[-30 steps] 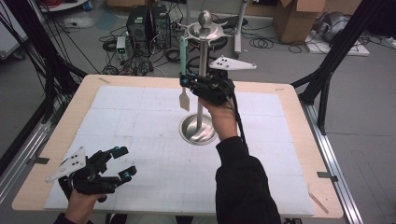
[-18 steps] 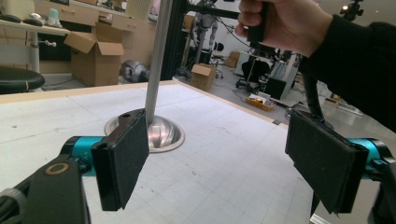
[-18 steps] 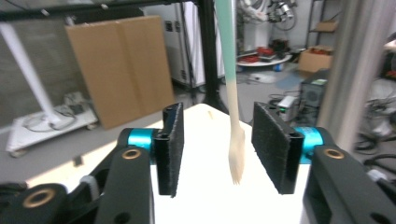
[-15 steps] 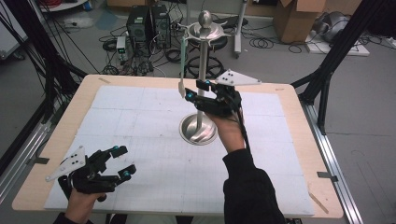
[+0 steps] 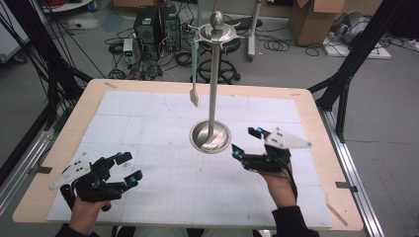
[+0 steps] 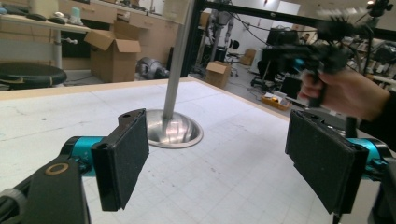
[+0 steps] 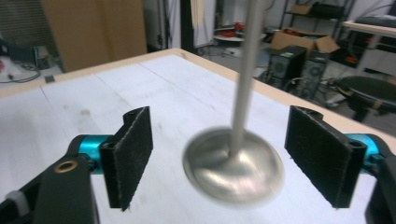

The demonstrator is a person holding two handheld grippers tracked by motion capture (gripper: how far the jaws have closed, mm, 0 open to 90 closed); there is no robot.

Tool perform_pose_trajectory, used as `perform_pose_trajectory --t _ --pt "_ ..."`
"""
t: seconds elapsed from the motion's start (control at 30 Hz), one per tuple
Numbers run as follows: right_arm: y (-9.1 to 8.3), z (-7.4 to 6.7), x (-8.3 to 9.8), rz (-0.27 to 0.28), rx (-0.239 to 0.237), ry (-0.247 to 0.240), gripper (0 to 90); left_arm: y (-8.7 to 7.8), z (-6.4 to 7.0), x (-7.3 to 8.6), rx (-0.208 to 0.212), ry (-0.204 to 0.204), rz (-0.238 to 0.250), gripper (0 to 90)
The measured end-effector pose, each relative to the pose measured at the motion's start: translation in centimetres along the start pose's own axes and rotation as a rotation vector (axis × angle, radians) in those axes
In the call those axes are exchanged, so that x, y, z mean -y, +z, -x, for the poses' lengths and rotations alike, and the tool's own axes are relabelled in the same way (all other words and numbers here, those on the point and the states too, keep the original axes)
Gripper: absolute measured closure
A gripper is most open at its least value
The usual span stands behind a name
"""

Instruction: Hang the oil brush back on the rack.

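Spatula hung, both your grippers empty.

The spatula [image 5: 194, 74] hangs from the stand [image 5: 213, 89] top, left of the pole at the table's far middle, so it dangles free. Your right gripper [image 5: 245, 142], jaws just opened with nothing between, sits right of the base; your left gripper [image 5: 128, 166] waits open, near left.

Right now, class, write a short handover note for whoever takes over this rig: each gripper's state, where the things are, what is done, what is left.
Left gripper: open, empty, low over the table's near left corner.
Right gripper: jaws have just been opening, now wide, nothing between them; it sits beside the stand's base, not touching.
Stand: upright mid-table, round base flat on the mat.
Spatula: hangs from the stand's top ring, blade down, free of both grippers.
Done: spatula hung. Left: judging by this, perhaps nothing; check that it hangs steady.
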State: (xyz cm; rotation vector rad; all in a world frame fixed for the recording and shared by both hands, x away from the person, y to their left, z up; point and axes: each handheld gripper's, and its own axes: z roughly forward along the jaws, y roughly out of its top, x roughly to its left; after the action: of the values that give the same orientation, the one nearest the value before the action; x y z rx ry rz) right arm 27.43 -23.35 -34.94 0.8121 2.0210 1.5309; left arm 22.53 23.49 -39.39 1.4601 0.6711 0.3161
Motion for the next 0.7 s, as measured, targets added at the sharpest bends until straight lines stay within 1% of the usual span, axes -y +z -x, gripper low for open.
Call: perform_pose_trajectory --t 0.07,0.13,0.2,0.23,0.27,0.33,0.37,0.4,0.5,0.57,0.7 --pt "-1.7 0.3 1.6 -0.001 0.031 0.003 20.0 0.1 -0.1 0.0 -0.011 0.003 -0.001 21.8" --pt "-3.3 0.6 3.0 -0.014 0.059 0.010 19.7 0.1 -0.2 0.1 -0.022 0.000 0.000 21.8" --pt "-4.8 0.8 4.3 -0.009 0.084 0.037 19.1 0.1 -0.3 0.1 -0.028 0.001 -0.003 21.8" --pt "-5.3 0.9 4.8 -0.014 0.095 0.050 18.6 0.1 -0.3 0.1 -0.031 0.003 -0.007 21.8" --pt "-6.1 0.9 5.6 -0.004 0.110 0.069 18.6 0.1 -0.3 0.1 -0.032 0.002 -0.007 21.8" --pt "-6.9 1.1 6.6 -0.006 0.115 0.101 18.5 0.1 -0.3 0.1 -0.036 -0.005 0.003 21.8" --pt "-7.2 1.3 6.8 -0.006 0.120 0.102 18.3 0.1 -0.2 0.0 -0.037 -0.007 0.007 21.8" --pt "-7.5 1.2 6.8 -0.001 0.125 0.108 18.2 0.1 -0.1 0.0 -0.037 0.000 0.006 21.8" --pt "-8.0 1.0 6.6 0.036 0.136 0.117 18.2 0.0 0.1 0.0 -0.036 0.003 0.010 21.8" --pt "-8.0 1.0 6.5 0.040 0.138 0.117 18.2 -0.1 0.2 0.0 -0.037 0.006 0.006 21.9" --pt "-7.9 0.9 6.4 0.024 0.142 0.108 18.2 -0.2 0.3 0.1 -0.042 0.002 0.005 21.9"
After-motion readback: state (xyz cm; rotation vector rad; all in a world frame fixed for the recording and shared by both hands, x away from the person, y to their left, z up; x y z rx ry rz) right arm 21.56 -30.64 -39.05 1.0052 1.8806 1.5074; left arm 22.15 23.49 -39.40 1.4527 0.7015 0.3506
